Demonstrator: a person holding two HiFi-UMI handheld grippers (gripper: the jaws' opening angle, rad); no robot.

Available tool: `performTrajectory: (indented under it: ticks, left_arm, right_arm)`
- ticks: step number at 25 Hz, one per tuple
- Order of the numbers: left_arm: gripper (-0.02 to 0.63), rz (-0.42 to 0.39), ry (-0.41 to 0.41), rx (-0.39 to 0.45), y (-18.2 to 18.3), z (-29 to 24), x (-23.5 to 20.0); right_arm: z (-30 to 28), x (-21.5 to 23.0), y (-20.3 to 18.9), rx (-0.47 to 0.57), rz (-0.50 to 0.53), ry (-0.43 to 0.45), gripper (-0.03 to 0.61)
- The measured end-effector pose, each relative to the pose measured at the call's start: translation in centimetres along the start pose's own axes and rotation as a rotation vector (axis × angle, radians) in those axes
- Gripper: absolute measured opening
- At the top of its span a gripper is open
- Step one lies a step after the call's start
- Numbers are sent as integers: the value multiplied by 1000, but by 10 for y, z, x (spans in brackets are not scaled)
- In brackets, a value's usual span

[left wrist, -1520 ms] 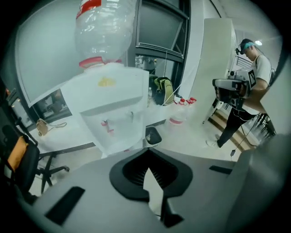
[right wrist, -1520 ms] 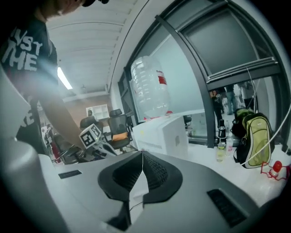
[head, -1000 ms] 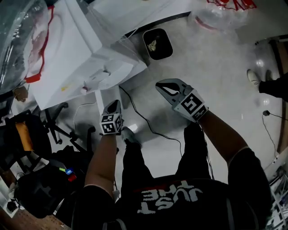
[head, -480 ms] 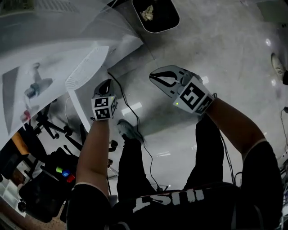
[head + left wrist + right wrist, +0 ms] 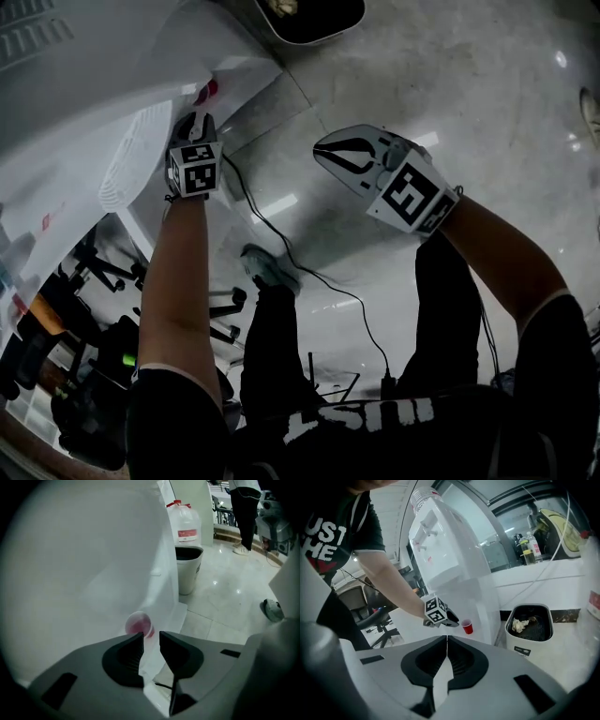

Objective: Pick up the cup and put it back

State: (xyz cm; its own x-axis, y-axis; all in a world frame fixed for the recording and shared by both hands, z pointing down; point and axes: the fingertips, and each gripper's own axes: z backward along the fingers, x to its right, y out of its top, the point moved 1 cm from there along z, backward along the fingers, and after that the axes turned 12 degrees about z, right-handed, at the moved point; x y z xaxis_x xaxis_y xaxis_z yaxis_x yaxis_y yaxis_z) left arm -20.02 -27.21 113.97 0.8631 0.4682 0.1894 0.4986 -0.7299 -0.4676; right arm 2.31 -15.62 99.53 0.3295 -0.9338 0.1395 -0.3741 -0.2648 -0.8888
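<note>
Pick not yet made. The cup, red and upright, stands on the white bench close to the edge that faces the bin; in the left gripper view that edge drops away just to the cup's right. My left gripper is held over the bench near the same edge, aimed at the cup. Its jaws stand a narrow gap apart with nothing between them, and only the bench edge shows through the gap. The cup sits just beyond the tips and a little toward the left jaw, not touching either one. The right gripper view agrees: the left gripper's tips are just beside the cup, short of contact. My right gripper is off the bench over the floor, well apart from the cup, with its jaws pressed together and empty. Judgement: only the approach is in hand. Left to do are widening the jaws, since the present gap looks too tight for the cup, then closing round it, lifting, setting it back on the bench and letting go. I cannot tell whether the cup holds liquid. With the edge so near, a nudge could knock it off the bench.
</note>
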Motion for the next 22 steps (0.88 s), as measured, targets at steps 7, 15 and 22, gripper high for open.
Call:
performTrajectory:
  ticks: [7, 15, 22]
  left_arm:
    - [150, -222, 0, -40, -1, -30, -2]
    - [155, -406, 54, -103, 1, -60, 0]
    - [25, -404, 32, -210, -1, -65, 9]
  right_arm:
    - [-2, 2, -12, -18, -32, -7, 34]
    - [0, 3, -22, -10, -77, -19, 35]
    - [9, 8, -37, -21, -120, -46, 35]
